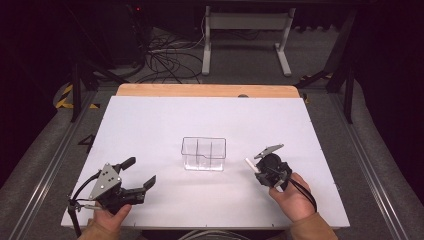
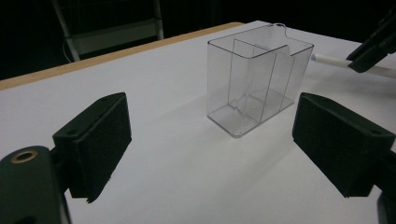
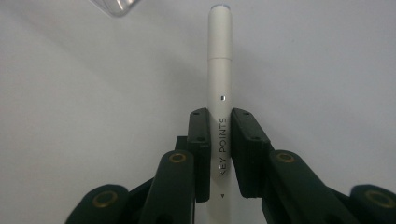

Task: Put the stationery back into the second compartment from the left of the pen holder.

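White pen runs lengthwise out of the clamping right gripper, toward the clear organizer; left gripper gapes wide.

White tabletop, wooden strip along far edge; clear plastic divided box standing upright near its centre.

Two black tools w/ brass screws, left tool w/ grey triangular plate, black cables, brown sleeves

A tangle of black cables is seen on the grey floor at eleven o'clock. A white metal stand is seen at twelve o'clock.
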### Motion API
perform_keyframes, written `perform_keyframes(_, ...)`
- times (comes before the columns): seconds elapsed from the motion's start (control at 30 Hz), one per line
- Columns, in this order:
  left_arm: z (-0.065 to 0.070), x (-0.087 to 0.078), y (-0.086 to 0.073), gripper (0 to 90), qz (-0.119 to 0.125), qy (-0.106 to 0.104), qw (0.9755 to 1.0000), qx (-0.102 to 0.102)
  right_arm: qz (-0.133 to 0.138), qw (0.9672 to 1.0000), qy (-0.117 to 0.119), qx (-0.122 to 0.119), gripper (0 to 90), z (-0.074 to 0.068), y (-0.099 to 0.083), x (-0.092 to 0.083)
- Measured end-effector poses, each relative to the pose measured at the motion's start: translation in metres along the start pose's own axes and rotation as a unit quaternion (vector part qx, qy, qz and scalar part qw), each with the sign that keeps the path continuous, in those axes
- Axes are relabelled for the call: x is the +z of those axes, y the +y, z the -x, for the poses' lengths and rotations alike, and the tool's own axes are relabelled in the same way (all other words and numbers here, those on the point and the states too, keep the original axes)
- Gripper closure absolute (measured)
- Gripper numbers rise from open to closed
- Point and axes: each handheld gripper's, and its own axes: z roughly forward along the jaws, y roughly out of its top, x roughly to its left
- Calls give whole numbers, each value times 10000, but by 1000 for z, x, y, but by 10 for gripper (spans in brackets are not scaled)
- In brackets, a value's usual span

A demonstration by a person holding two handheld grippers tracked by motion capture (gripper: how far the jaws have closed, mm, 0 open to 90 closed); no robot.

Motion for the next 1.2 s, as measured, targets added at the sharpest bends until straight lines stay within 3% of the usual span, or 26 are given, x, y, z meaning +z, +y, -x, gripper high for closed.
perform_keyframes(0.13,0,0,0,123,0,1,10000,1,488,9988,49,-64,788,0,0,-13)
perform_keyframes(0.3,0,0,0,123,-3,1,10000,1,1013,9948,34,-124,788,0,-1,-27)
perform_keyframes(0.67,0,0,0,123,3,0,10000,5,1290,9915,16,-162,788,-1,-2,-34)
perform_keyframes(0.77,0,0,0,123,9,9,10000,-7,1443,9893,21,-215,788,-1,-3,-37)
perform_keyframes(0.87,0,-1,0,123,1,11,10000,20,1719,9847,-9,-287,788,-1,-4,-42)
perform_keyframes(1.2,0,-5,-1,123,3,81,10000,8,2654,9629,248,-410,787,1,1,-59)
